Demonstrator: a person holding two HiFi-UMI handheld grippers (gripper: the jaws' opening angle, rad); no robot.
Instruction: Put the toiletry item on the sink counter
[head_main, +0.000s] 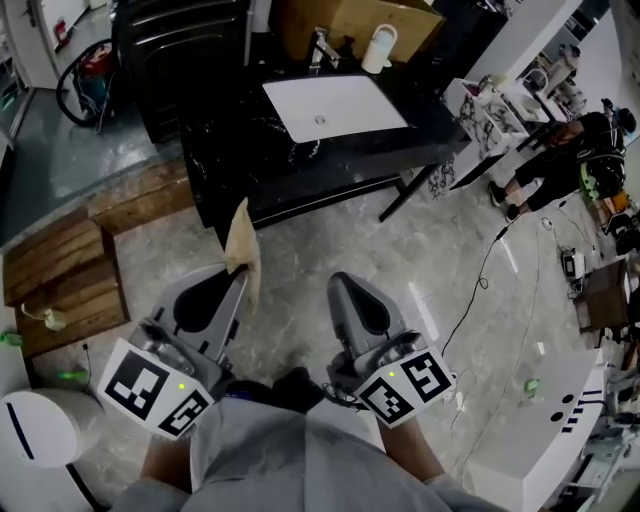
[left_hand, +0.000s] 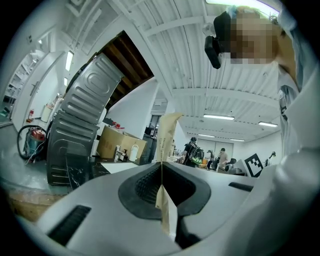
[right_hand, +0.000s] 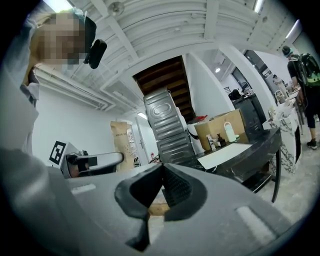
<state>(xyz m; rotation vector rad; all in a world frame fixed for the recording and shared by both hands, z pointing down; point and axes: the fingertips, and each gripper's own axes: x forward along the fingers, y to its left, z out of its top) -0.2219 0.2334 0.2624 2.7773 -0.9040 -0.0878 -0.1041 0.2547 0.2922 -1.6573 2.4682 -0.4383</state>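
Two claws: our left claw (head_main: 239, 272) pinches a flat tan paper sachet (head_main: 243, 238) upright by its lower end, likely for carrying; our right claw (head_main: 341, 285) is clenched, empty. We see the black marble sink counter (head_main: 232, 150) well ahead.

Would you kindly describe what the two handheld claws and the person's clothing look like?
Both the left claw and right claw are smooth light-grey shells with dark ribbed pads inside. Each carries a white cube printed with black square markers, with a small green light. The person wears a grey top.
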